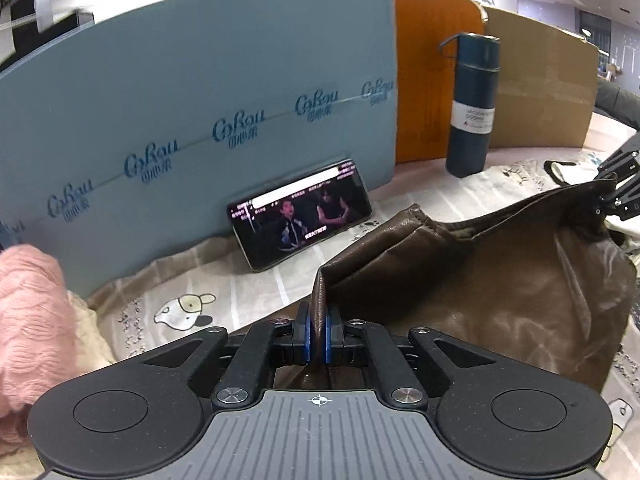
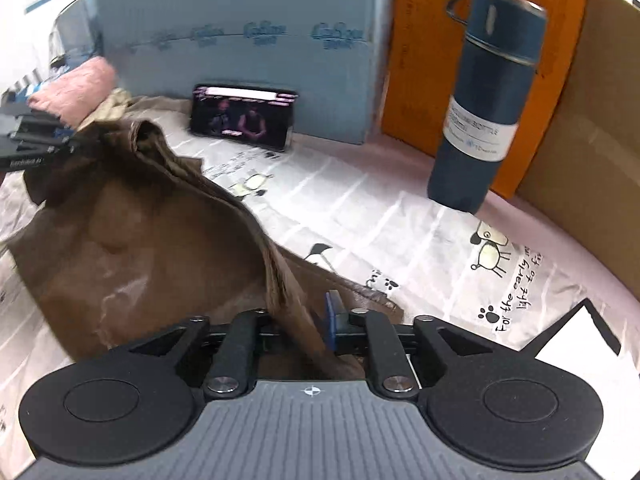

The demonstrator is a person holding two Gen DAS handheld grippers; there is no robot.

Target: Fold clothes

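Clearly mid-fold. Held up by two corners off the cartoon-printed sheet (image 2: 400, 216) was the brown garment (image 1: 480, 280) — leathery, slightly glossy, type not certain. Left gripper (image 1: 318, 330) clamped tight on one edge of it, blue pads (image 1: 306, 334) pressed against a thin standing fold. Right gripper (image 2: 310, 322) likewise pinched on the opposite edge, though only the right-hand blue pad (image 2: 331, 320) showed there; the other was buried behind bunched cloth, so the grasp was judged from the fabric passing between the fingers. Seen from the left wrist, that same right gripper (image 1: 618, 194) sat at the far corner of the garment, the top hem stretched and sagging between the two.

Judged as the carrying stroke of a fold: upper edge lifted, lower part draped on the sheet. Next move probably called for bringing both corners together over the resting part, keeping the hem taut and level, then lowering before letting go — slippery-looking material, likely to slide or crumple if released high.

As for containers: a dark teal thermos flask (image 2: 486, 104), upright with lid on, stood on the table near the orange board (image 2: 416, 60); contents hidden. Cardboard box wall (image 1: 540, 84) beside it, inside not visible. Propped against the blue foam board (image 1: 200, 100) was a smartphone (image 1: 300, 216) playing video. At far left lay a pink knitted garment (image 1: 28, 320), touching a cream one, well apart from the fold.
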